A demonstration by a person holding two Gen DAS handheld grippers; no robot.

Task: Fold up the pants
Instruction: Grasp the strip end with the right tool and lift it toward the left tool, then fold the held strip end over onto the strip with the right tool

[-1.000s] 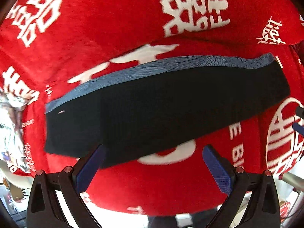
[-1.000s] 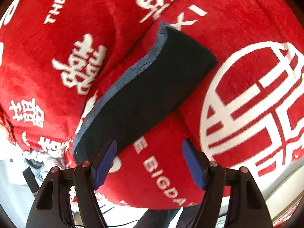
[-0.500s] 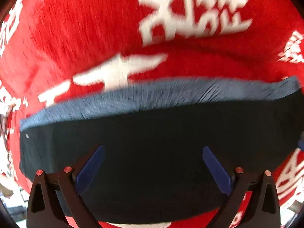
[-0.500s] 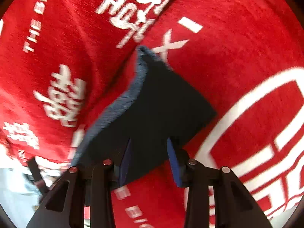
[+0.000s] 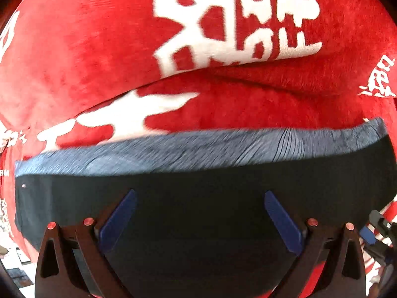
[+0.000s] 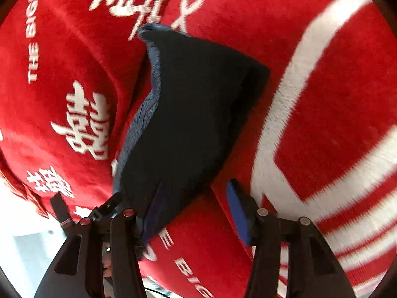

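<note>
Directly below the wide-apart left claw, folded pants stretch crosswise on a red blanket; right claw, just reopening, straddles one corner.

So the whole surface here is wearing a fuzzy red blanket with big white characters and bits of lettering printed all over it, plus a large white ring pattern that is showing off to the right of the right tongs. It is bunching up into a soft ridge straight ahead of the left tongs. Only 1 thing is lying directly on it: the pants, dark navy, folded into a flat strip with a lighter blue ribbed band running along the far edge. From the right tongs, the pants are stretching away ahead and slightly left, with 1 corner sitting between the pads.
</note>
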